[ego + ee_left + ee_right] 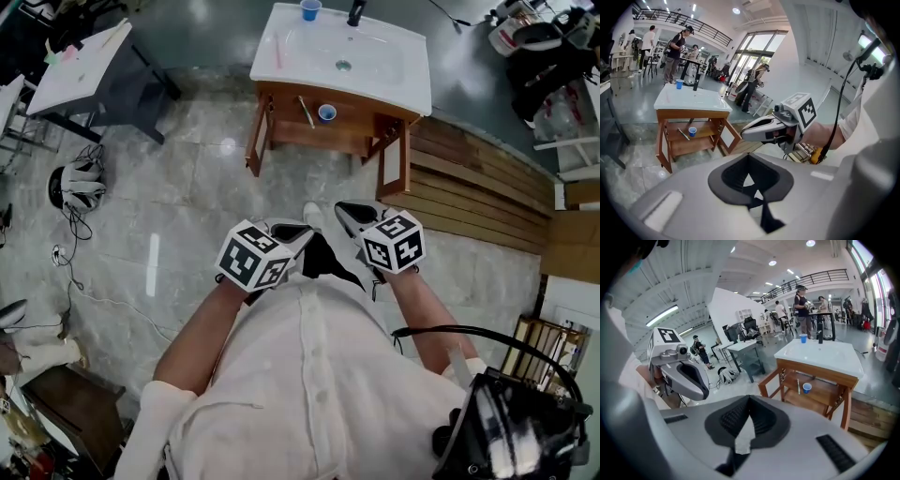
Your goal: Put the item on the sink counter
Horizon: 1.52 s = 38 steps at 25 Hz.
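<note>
The white sink counter (403,84) on its wooden stand is several steps ahead, across the floor. On its lower shelf sit a blue cup (326,112) and a thin stick-like item (306,111). A second blue cup (310,9) and a black tap (355,11) are on the counter top. Both grippers are held close to the person's body, far from the stand. My left gripper (294,232) is shut with nothing in it. My right gripper (352,214) is also shut and empty. The same shelf cup (692,131) (806,387) shows in both gripper views.
A grey table (80,70) stands at the far left. Cables and a white headset-like object (80,186) lie on the floor to the left. Wooden planks (478,187) run along the right of the stand. A black bag (511,431) hangs at the person's right. People stand far behind the counter.
</note>
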Each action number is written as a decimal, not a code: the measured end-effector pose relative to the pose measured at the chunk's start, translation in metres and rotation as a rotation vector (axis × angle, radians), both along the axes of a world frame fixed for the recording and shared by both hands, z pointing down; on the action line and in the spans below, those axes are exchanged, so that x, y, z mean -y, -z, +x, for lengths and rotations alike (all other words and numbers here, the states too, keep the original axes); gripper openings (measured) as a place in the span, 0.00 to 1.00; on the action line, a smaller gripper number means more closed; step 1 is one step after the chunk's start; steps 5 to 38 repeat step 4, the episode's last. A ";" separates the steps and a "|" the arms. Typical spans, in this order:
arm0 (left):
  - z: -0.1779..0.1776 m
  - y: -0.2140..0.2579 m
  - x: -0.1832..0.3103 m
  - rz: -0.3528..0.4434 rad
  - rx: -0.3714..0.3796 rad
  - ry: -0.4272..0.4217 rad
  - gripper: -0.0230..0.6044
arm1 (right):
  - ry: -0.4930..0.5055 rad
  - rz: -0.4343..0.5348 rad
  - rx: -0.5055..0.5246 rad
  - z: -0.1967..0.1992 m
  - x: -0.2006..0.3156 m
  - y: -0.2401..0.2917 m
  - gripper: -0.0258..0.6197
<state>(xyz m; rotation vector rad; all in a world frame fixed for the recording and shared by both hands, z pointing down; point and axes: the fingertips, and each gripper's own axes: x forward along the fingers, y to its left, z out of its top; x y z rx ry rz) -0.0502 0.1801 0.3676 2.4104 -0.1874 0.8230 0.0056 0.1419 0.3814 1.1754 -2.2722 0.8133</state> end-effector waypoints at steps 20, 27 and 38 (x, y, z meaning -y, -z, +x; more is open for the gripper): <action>-0.002 0.000 0.006 0.000 -0.007 0.003 0.05 | 0.008 0.000 0.001 -0.003 0.005 -0.002 0.05; -0.002 0.000 0.006 0.000 -0.007 0.003 0.05 | 0.008 0.000 0.001 -0.003 0.005 -0.002 0.05; -0.002 0.000 0.006 0.000 -0.007 0.003 0.05 | 0.008 0.000 0.001 -0.003 0.005 -0.002 0.05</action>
